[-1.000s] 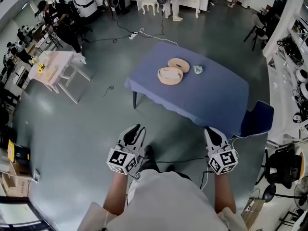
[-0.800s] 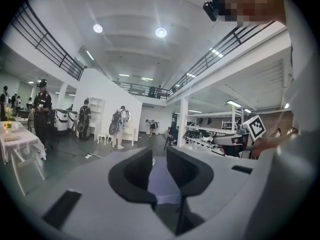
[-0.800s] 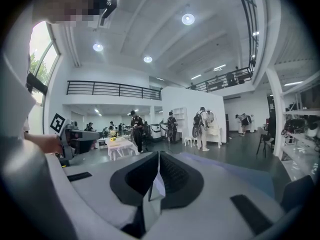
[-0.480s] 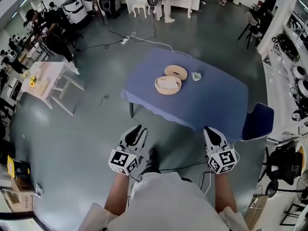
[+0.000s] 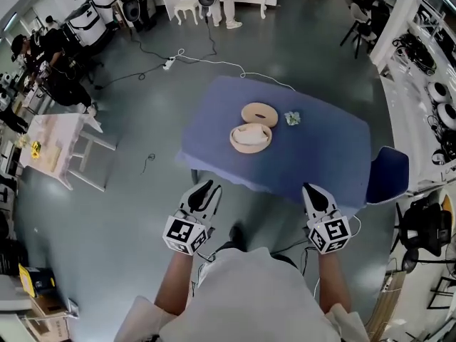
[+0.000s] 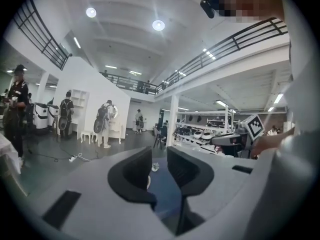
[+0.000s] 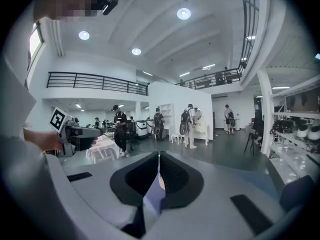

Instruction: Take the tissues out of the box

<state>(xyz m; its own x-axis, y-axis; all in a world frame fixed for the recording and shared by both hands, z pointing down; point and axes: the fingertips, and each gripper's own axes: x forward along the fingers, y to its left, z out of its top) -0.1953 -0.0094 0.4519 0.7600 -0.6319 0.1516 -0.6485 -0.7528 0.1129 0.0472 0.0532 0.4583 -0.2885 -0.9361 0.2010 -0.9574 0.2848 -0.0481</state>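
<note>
On a blue-clothed table [image 5: 320, 155] stands a round, open wooden box [image 5: 250, 138] with white tissue inside. Its lid [image 5: 259, 114] lies just behind it, and a crumpled tissue [image 5: 291, 118] lies to the lid's right. Both grippers hang over the floor short of the table's near edge. My left gripper [image 5: 204, 189] is open; its jaws have just been opening, with nothing between them. In the left gripper view the gripper [image 6: 159, 164] frames the far tissue [image 6: 155, 167]. My right gripper [image 5: 311, 189] is shut and empty, its tips meeting in the right gripper view [image 7: 159, 156].
A blue chair [image 5: 388, 175] stands at the table's right end. A white side table [image 5: 53, 144] is at the left. A power strip with cables [image 5: 171, 61] lies on the grey floor beyond. People and equipment stand at the back, shelves at the right.
The blue table with the box has come closer as I walk toward it. Both grippers keep their place in front of my body.
</note>
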